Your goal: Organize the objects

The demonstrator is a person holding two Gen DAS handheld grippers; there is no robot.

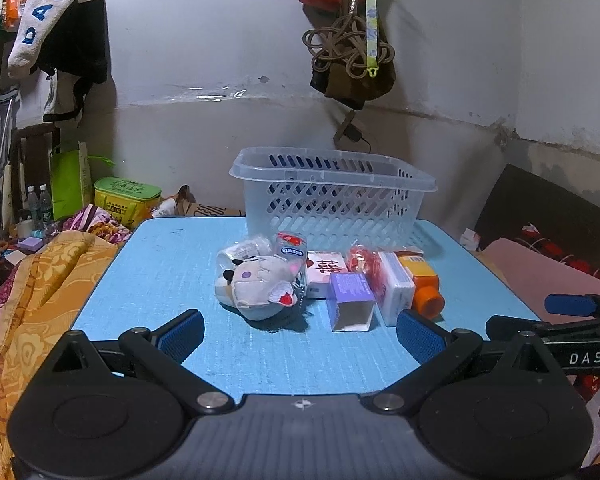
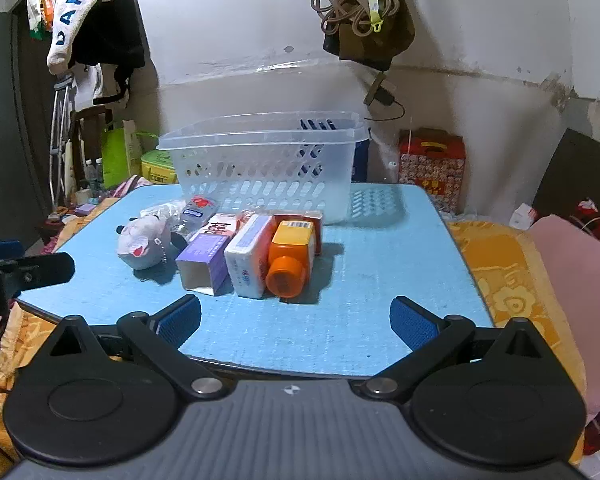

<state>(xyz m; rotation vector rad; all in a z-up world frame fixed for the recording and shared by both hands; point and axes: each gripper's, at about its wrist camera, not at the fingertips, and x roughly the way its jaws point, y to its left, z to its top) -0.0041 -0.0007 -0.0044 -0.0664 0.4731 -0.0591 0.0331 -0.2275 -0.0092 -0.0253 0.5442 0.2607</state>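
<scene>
Nothing sorted yet: every item lies on the table, basket apparently empty.

Left to right in the left wrist view, the cluster on the blue table [image 1: 160, 264] reads: a clear wrapped packet [image 1: 244, 249], a grey plush toy [image 1: 262, 286], a small red-capped bottle [image 1: 291, 246], a white box with red characters [image 1: 325, 272], a purple box [image 1: 350, 300], a red wrapped packet [image 1: 362, 260], a white tissue pack [image 1: 396, 294], and an orange bottle [image 1: 422, 284] lying on its side. The clear basket [image 1: 332, 200] stands just behind them; no item shows through its slotted walls. The left gripper [image 1: 300, 334] and right gripper [image 2: 296, 320] hover at the near edge, jaws wide apart, holding nothing. Judgement: all placements remain outstanding.
</scene>
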